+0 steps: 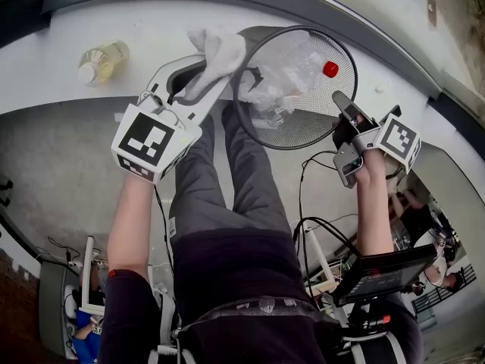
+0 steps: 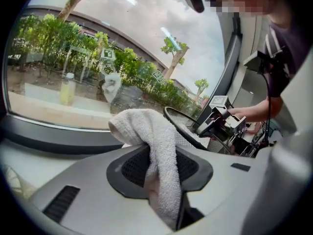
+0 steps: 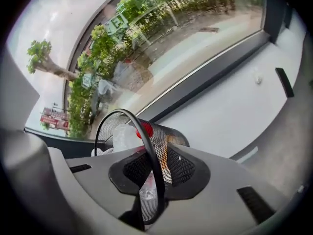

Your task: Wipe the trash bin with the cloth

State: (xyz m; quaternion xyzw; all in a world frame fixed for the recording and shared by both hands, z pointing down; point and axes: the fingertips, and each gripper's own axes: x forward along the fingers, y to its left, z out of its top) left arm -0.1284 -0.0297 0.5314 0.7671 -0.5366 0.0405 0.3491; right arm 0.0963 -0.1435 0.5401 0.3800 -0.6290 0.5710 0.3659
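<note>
White cloth [image 2: 155,142] pinched in left tongs [image 2: 164,176], right tongs [image 3: 149,176] clamping mesh bin [image 3: 172,134] rim, unclear in head view

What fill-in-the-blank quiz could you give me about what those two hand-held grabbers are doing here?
1. The left gripper is clamped on a white ____.
2. The right gripper grips the rim of a black mesh trash ____.
3. The clear plastic bottle inside it has a ____ cap.

Missing words: cloth; bin; red.
</note>
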